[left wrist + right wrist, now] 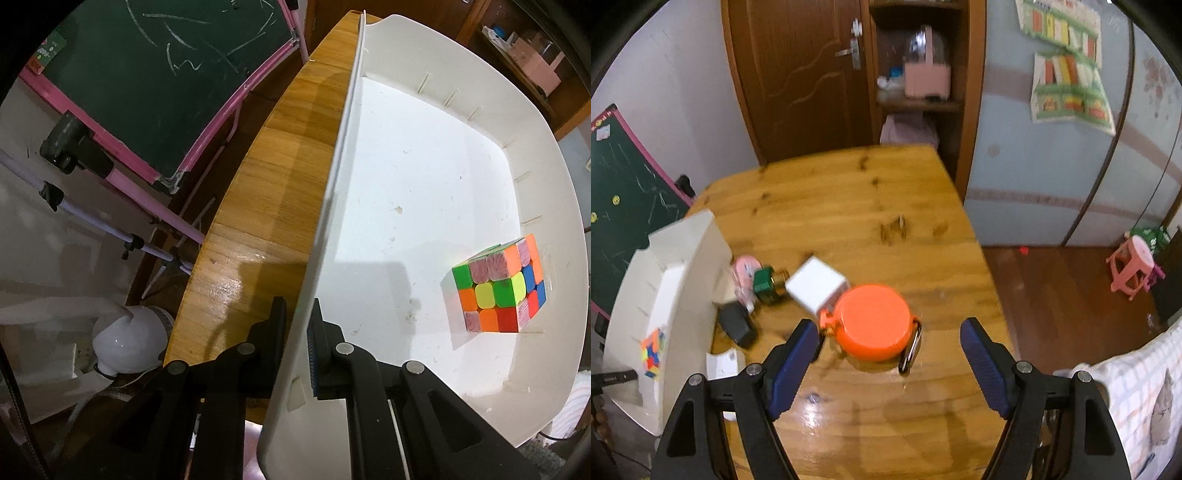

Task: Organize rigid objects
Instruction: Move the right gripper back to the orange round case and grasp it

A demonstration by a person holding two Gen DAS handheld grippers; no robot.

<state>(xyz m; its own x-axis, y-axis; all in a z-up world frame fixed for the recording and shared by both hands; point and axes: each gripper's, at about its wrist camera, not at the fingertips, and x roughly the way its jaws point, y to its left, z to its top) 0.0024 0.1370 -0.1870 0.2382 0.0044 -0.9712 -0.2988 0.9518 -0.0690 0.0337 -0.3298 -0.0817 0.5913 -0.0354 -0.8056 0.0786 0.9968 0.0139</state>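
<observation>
My left gripper (299, 325) is shut on the near wall of a white plastic bin (332, 184), which is tilted up on the wooden table (266, 206). A colourful puzzle cube (496, 286) lies inside the bin against its far wall; the bin (683, 258) and cube (652, 352) also show at the left of the right wrist view. My right gripper (890, 350) is open and empty, just above and in front of a round orange case (871, 326) with a metal clip. Behind the case lie a white box (816, 286), a green bottle (768, 284), a pink item (744, 273) and a black object (737, 323).
A chalkboard (147, 85) on a pink frame stands left of the table, with a tripod and a white helmet-like object (127, 338) below it. In the right wrist view, a door and shelf are behind the table (849, 206), and a pink stool (1134, 269) on the floor at right.
</observation>
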